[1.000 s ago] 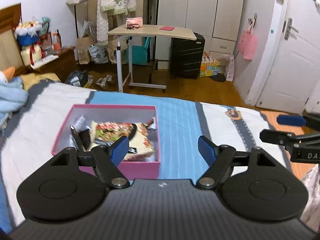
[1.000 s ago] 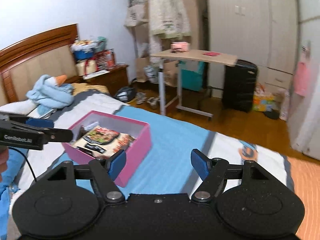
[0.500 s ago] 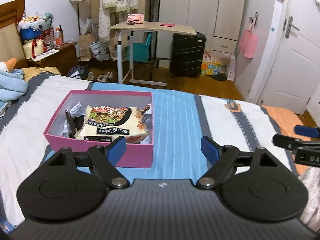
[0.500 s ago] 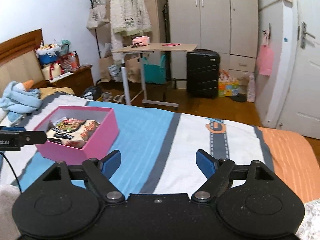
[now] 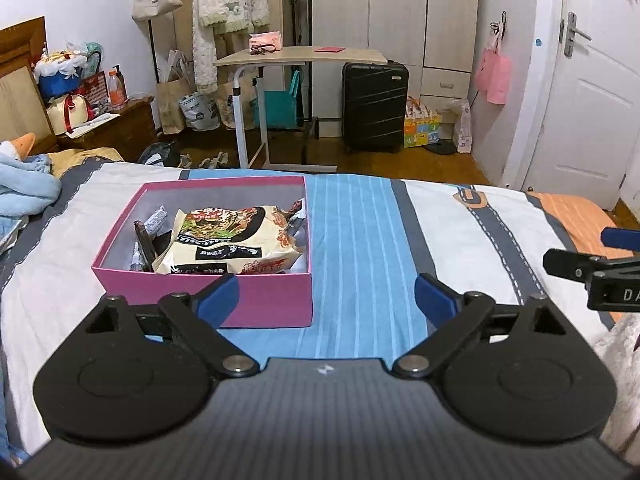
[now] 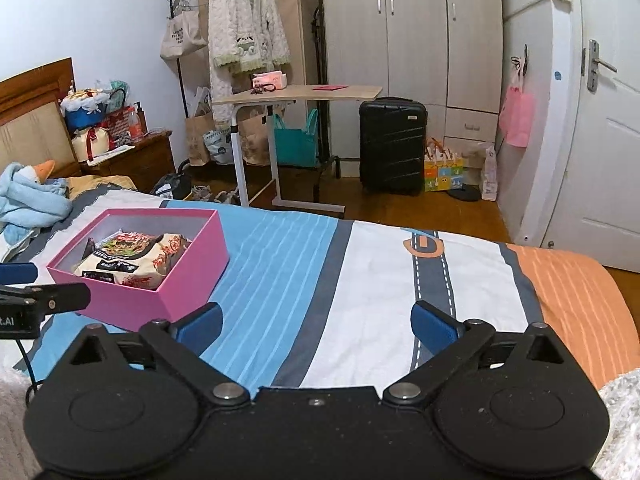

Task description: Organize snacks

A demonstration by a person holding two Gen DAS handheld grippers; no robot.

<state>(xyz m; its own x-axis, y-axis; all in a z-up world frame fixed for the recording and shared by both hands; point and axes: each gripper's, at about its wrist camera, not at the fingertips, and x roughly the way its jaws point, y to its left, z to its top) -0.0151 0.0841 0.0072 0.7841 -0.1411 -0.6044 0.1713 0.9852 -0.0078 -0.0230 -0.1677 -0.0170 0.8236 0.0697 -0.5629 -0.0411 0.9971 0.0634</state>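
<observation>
The left gripper [image 5: 326, 294] and right gripper [image 6: 316, 322] both hover over the bed [image 6: 360, 280], jaws opening, nothing between them. The pink box [image 5: 272, 300] holding a noodle packet [image 5: 236, 240] sits at eleven o'clock of the left gripper.

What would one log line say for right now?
left gripper: opening, empty | right gripper: opening, empty | pink box: on bed, holds noodle packet

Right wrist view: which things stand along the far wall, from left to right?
Nightstand → tote bag → white cardigan → rolling table → black suitcase → pink bag → door.
</observation>
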